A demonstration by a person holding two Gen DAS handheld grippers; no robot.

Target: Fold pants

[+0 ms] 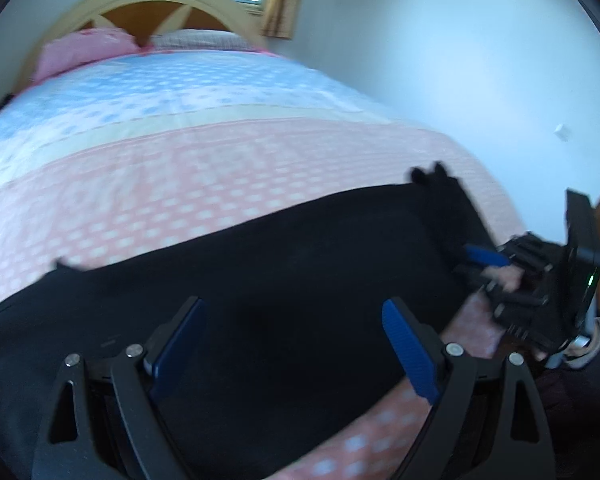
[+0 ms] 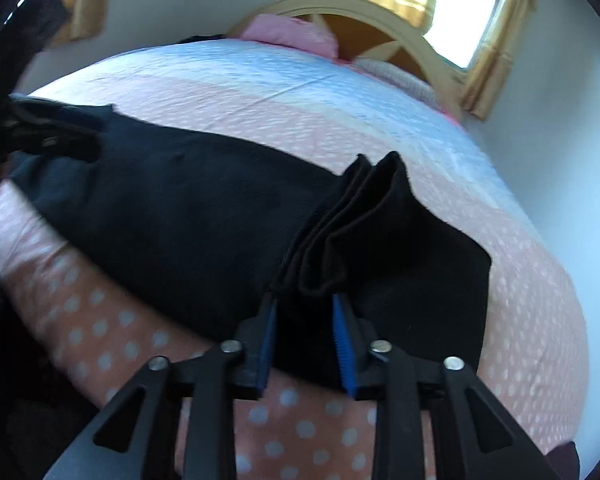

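Note:
Black pants (image 1: 260, 264) lie stretched across the near end of the bed. My left gripper (image 1: 296, 308) hovers wide open over their middle, and its blue pads (image 1: 410, 354) hold nothing. My right gripper (image 2: 304, 302) is shut on the pants (image 2: 188, 208) at one end, where bunched folds of cloth stand up between its pads (image 2: 342, 332). The left wrist view shows that right gripper (image 1: 482, 258) at the right end of the pants, near the bed's side edge. A dark, blurred shape at the pants' far left end in the right wrist view looks like my left gripper (image 2: 40, 132).
The bedspread (image 1: 180, 168) is pink with white dots near me and pale blue farther off. A pink pillow (image 1: 88, 50) and a grey one lie under the arched wooden headboard (image 2: 364, 8). Behind it are a window and gold curtains. A white wall (image 1: 460, 60) runs along the bed's right side.

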